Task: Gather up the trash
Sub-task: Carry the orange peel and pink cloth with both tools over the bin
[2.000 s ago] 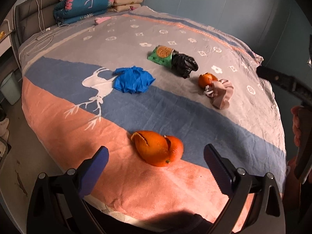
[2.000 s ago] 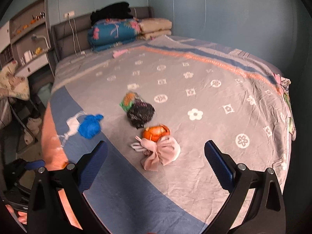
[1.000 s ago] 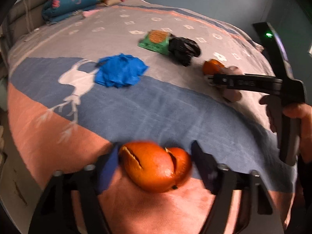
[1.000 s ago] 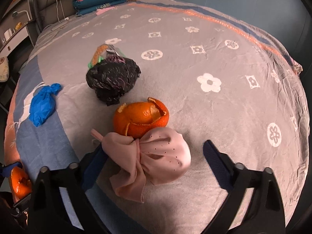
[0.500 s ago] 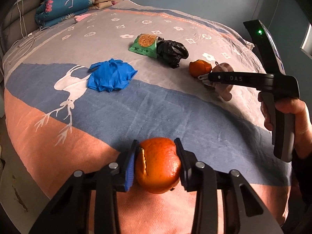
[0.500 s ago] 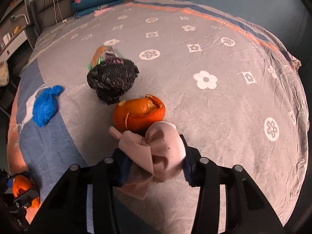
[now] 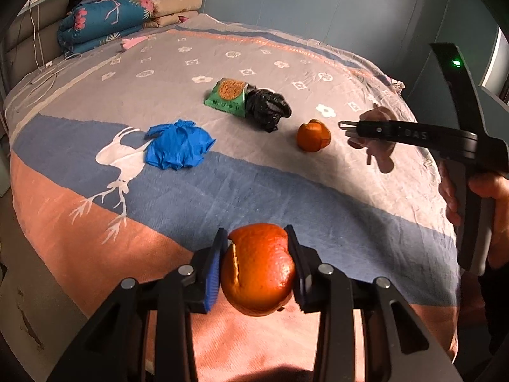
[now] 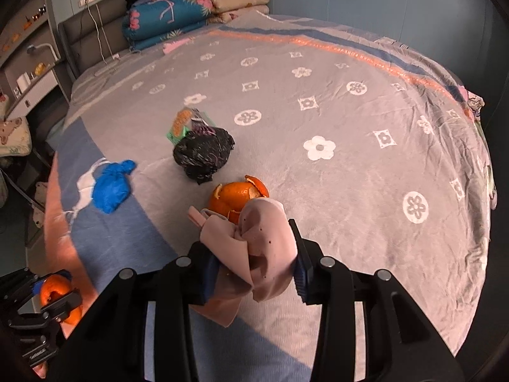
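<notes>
A large piece of orange peel [image 7: 259, 270] is pinched between the blue pads of my left gripper [image 7: 257, 245], which is shut on it just above the pink stripe at the bed's near edge. My right gripper [image 8: 254, 248] has a crumpled pink cloth [image 8: 267, 242] between its jaws; they are closing and the pads press on it. The cloth hangs clear of the bedspread [image 8: 350, 191]. On the bed lie a second orange peel [image 8: 237, 195], a black plastic bag [image 8: 203, 154], a green snack packet [image 8: 184, 125] and a blue glove [image 8: 111, 187].
Folded quilts and pillows [image 7: 108, 22] are stacked at the headboard, with a small pink item [image 7: 132, 43] in front of them. A shelf unit [image 8: 28, 63] stands left of the bed. The floor [image 7: 19, 286] drops away at the near left edge.
Both grippers came down open around their items and closed. The left one lifted the orange peel off the bed; the right one gathered the pink cloth and raised it off the second peel.
</notes>
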Available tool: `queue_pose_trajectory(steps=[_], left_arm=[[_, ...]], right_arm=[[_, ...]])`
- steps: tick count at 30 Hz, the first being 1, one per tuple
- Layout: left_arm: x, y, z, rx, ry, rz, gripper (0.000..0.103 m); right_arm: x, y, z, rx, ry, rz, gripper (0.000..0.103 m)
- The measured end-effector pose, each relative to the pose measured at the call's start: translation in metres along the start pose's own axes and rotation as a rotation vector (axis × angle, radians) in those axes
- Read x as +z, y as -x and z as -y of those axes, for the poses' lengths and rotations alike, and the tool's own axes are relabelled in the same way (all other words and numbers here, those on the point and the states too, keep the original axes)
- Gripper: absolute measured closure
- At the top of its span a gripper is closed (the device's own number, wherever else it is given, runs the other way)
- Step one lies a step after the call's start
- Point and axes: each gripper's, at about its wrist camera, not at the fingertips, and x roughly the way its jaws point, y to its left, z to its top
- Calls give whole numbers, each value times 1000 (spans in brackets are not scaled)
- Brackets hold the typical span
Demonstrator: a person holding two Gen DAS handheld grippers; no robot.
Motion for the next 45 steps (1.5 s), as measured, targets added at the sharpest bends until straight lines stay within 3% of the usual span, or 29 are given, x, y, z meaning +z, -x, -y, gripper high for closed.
queue_pose_trajectory(steps=[24,45], left_arm=[[4,63,20,-2,17,93,69],[12,113,68,-38,-23,177,69]], right_arm=[[-34,135,16,50,-45,136,66],[-68,238,56,47,-134,293,66]])
